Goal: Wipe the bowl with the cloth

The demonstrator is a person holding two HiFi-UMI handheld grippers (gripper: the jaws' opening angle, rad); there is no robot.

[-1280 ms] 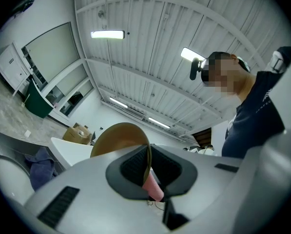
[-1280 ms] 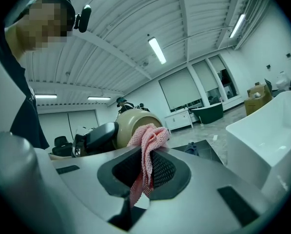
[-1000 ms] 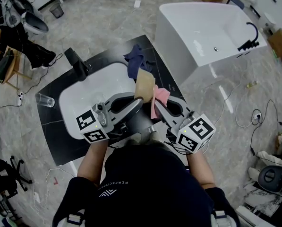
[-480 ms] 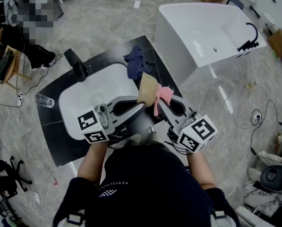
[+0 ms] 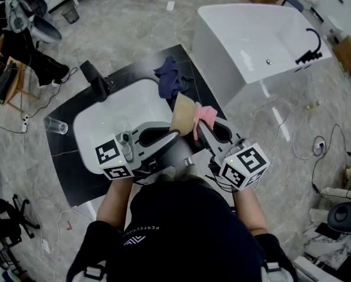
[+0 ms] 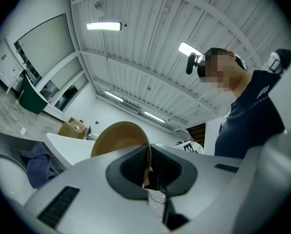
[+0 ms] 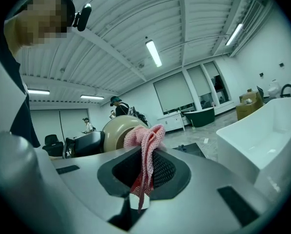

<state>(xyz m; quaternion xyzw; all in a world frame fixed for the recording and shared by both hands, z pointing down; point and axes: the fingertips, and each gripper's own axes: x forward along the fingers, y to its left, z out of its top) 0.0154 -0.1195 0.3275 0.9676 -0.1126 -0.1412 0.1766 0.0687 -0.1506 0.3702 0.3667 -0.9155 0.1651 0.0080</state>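
A tan bowl [image 5: 183, 113] is held up on edge above the counter, with my left gripper [image 5: 175, 131] shut on its rim. In the left gripper view the bowl [image 6: 119, 137] rises beyond the left gripper [image 6: 148, 165], its thin rim pinched between the pads. A pink cloth [image 5: 204, 117] hangs bunched from my right gripper [image 5: 197, 128], right beside the bowl and touching its right side. In the right gripper view the pink cloth [image 7: 147, 147] is clamped in the right gripper [image 7: 145, 172], and the bowl [image 7: 119, 130] shows just behind it to the left.
A white sink basin [image 5: 102, 119] is set in a black counter [image 5: 66, 163] below the grippers. A black faucet [image 5: 96, 79], a clear glass [image 5: 56, 124] and a dark blue cloth [image 5: 171, 79] stand around it. A white bathtub [image 5: 263, 46] lies at the right.
Both grippers have shifted slightly to the right with the bowl and the pink cloth. The cloth sits a little higher against the bowl's side.
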